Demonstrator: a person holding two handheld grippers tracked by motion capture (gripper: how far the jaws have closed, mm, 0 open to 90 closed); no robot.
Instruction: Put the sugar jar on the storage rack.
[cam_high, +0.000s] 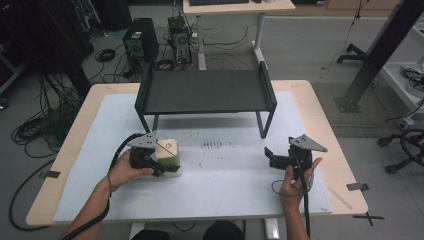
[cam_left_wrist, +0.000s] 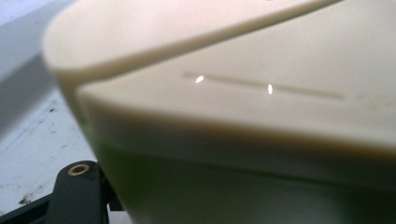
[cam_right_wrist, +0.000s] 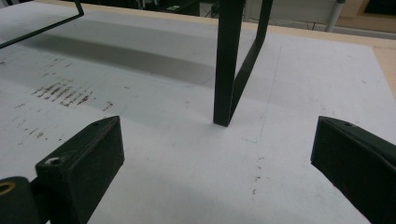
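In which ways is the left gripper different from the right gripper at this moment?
The left gripper is shut on the cream container; the right gripper is open, with nothing between its jaws. The left gripper sits at the left of the white mat; the right gripper is near the black rack's right leg. Both are black and hand-held, each with a grey plate.

One camera overhead, one riding on each gripper.

The high view looks down and toward 12 o'clock over the white mat (cam_high: 225, 185) and black rack (cam_high: 205, 92). The left gripper view sits pressed close against a cream container (cam_left_wrist: 243, 116). The right gripper view skims low toward the rack's leg (cam_right_wrist: 227, 65), sharing the mat and rack with the high view.
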